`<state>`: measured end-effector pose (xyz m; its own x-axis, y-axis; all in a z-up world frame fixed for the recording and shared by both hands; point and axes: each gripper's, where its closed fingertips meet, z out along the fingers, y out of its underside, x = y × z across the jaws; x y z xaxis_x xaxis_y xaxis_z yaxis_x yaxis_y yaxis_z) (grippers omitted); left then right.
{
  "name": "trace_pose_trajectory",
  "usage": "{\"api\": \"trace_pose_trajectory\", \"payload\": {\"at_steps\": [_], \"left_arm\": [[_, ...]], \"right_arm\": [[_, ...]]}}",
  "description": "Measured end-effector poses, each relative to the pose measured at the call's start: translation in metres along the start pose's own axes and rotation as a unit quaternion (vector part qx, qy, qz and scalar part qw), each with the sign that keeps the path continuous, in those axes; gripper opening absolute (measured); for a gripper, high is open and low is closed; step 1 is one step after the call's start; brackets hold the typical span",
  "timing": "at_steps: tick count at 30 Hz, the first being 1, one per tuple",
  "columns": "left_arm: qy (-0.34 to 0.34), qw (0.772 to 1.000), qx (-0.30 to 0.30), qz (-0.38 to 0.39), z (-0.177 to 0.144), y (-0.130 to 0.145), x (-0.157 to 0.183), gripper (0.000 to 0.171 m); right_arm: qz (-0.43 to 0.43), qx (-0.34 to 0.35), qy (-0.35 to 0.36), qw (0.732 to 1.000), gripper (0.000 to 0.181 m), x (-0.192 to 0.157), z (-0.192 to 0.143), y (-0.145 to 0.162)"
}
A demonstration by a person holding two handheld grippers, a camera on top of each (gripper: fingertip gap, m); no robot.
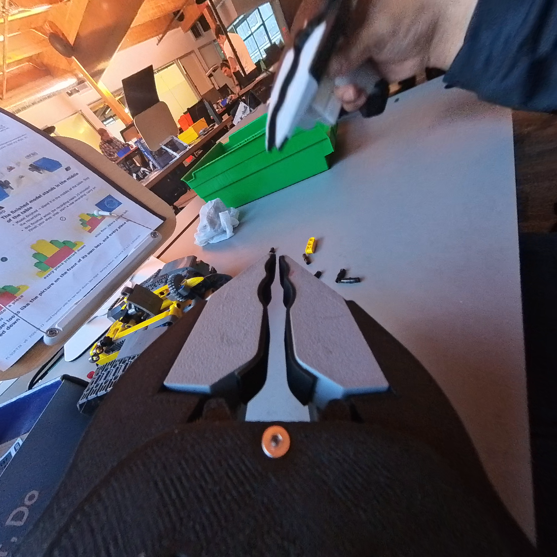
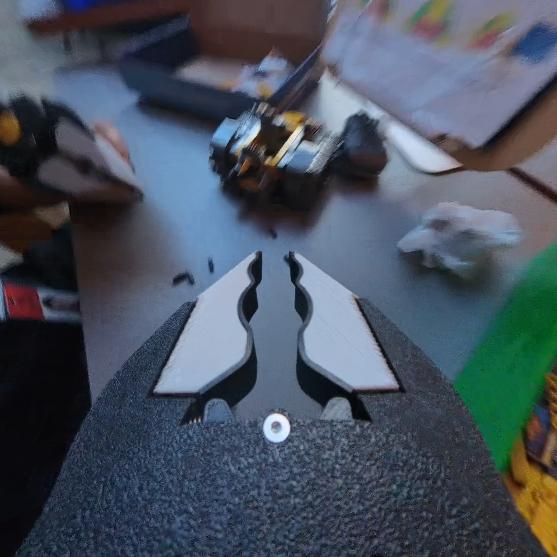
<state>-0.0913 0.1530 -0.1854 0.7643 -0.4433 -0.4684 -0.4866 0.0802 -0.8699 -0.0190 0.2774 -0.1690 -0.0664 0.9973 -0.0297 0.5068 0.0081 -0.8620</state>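
Note:
My left gripper (image 1: 276, 259) hovers low over the grey table (image 1: 407, 211), jaws nearly closed with nothing seen between them. A small black pin (image 1: 272, 250) lies just past its tips. A small yellow beam (image 1: 310, 244) and more black pins (image 1: 346, 277) lie to the right. A yellow and grey brick vehicle (image 1: 162, 298) stands to the left. My right gripper (image 2: 275, 254) is open and empty above the table, pointing at the vehicle (image 2: 271, 147), with pins (image 2: 184, 277) to its left. In the left wrist view the right gripper (image 1: 274, 144) is blurred, held by a hand over the green bin.
A green bin (image 1: 262, 168) stands at the far side and at the right edge of the right wrist view (image 2: 506, 361). A crumpled white tissue (image 1: 217, 221) lies near it. A printed sheet on a wooden board (image 1: 60, 241) stands at the left. The right wrist view is motion-blurred. Across from one pair of fingers to the other is roughly 15 centimeters.

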Motion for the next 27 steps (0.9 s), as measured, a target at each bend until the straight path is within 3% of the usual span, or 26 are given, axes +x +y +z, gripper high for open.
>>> {"api": "trace_pose_trajectory", "payload": {"at_steps": [3,6,8,10,13,17,20,22,25,27], "left_arm": [[0.0,1.0,0.0,0.001,0.0,0.0,0.0,0.0],[-0.001,1.0,-0.001,0.003,0.0,0.0,0.001,0.0],[-0.001,1.0,0.0,0.004,0.0,0.0,0.001,0.0],[0.0,1.0,0.001,0.003,0.0,0.0,0.0,0.0],[0.0,1.0,0.001,0.001,0.0,0.0,0.0,0.0],[0.0,1.0,0.001,0.001,0.0,0.0,0.0,0.0],[-0.001,1.0,0.0,0.002,0.0,0.0,0.0,0.0],[-0.002,1.0,-0.001,0.003,0.0,0.001,0.0,0.0],[-0.002,1.0,-0.003,0.005,0.001,0.001,0.0,0.0],[-0.002,1.0,-0.004,0.005,0.001,0.001,0.0,0.0]], "right_arm": [[-0.071,-0.101,-0.032,0.992,0.024,-0.023,0.04,0.036],[-0.072,-0.148,-0.062,0.984,0.031,-0.037,0.066,0.054],[-0.075,-0.173,-0.061,0.98,0.026,-0.038,0.076,0.065],[-0.075,-0.193,-0.074,0.975,0.006,-0.042,0.079,0.074],[-0.08,-0.192,-0.059,0.976,0.006,-0.038,0.071,0.067],[-0.104,-0.09,0.016,0.99,0.006,-0.024,0.039,0.01],[-0.097,0.029,0.168,0.98,0.006,0.019,-0.014,-0.043],[-0.079,0.095,0.272,0.954,0.006,0.049,-0.058,-0.061],[-0.04,0.13,0.391,0.91,0.006,0.091,-0.112,-0.052],[0.031,0.074,0.418,0.905,0.005,0.119,-0.121,-0.014]]}}
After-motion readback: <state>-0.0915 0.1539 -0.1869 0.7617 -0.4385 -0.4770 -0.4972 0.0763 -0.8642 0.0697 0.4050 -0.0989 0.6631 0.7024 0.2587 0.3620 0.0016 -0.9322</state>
